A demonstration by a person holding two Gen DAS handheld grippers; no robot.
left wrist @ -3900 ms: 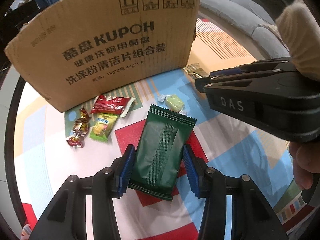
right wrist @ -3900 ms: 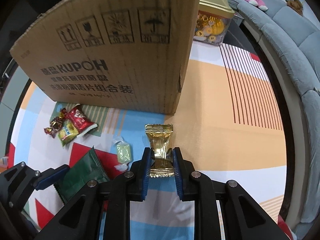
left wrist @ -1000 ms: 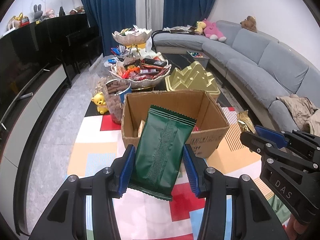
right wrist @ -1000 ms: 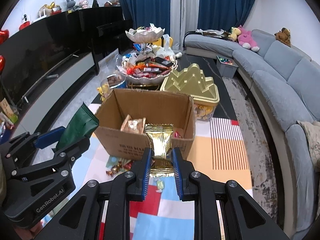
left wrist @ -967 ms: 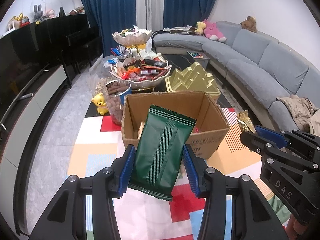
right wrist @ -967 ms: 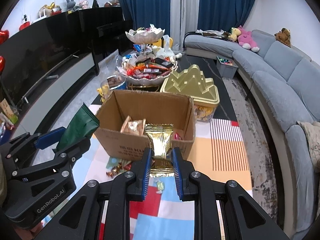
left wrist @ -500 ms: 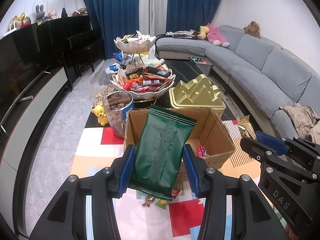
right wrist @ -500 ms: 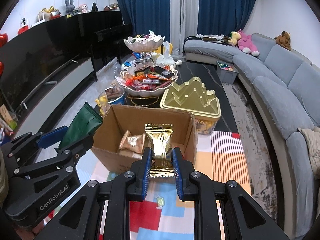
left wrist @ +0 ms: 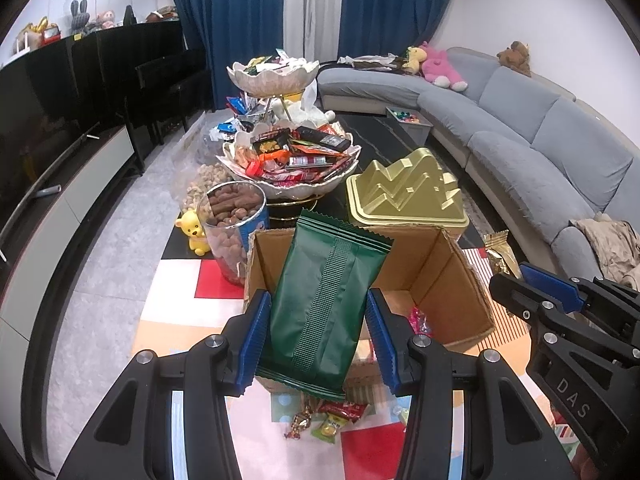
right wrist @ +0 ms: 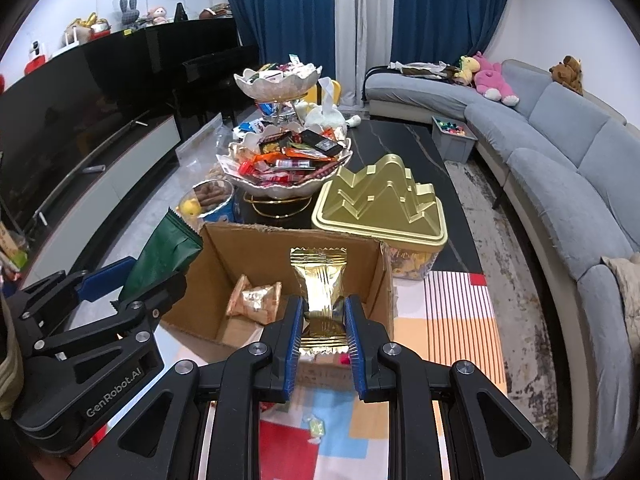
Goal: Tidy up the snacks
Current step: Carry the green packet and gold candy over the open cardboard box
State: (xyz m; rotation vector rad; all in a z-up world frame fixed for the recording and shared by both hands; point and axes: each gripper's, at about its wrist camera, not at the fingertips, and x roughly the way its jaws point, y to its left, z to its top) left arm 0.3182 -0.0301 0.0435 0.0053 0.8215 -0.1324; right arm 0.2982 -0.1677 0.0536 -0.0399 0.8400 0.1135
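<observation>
Two snacks are held above the cardboard box (right wrist: 280, 280), one per hand-held gripper. The left hand-held gripper (left wrist: 318, 336) is clamped on the flat faces of a green packet (left wrist: 326, 304), gripped near its lower end so the long body projects forward and upward, over the box's near-left wall. The right hand-held gripper (right wrist: 322, 330) is closed on the waist of a gold wrapper (right wrist: 320, 280), which stands upright between the blue pads (right wrist: 294, 332). Both grips leave most of the item free ahead of the fingers — judged a carrying hold suited to releasing straight down into the box.

Both tools point forward along the surface and tilt slightly downward, side by side. The left one sits left of the box's near-left corner in the right wrist view; the right one is centred on the box's near wall.

Below the grippers, in front of the box, a few loose candies (left wrist: 328, 424) lie on the patterned mat (left wrist: 180, 304) — probably work yet to be done. Inside the box, a gold-brown pouch (right wrist: 254, 298) rests on the floor at the left. Beyond the box stand a gold mountain-shaped tin (right wrist: 382, 204) at the far right and a tiered snack bowl (right wrist: 286, 168) behind centre.
</observation>
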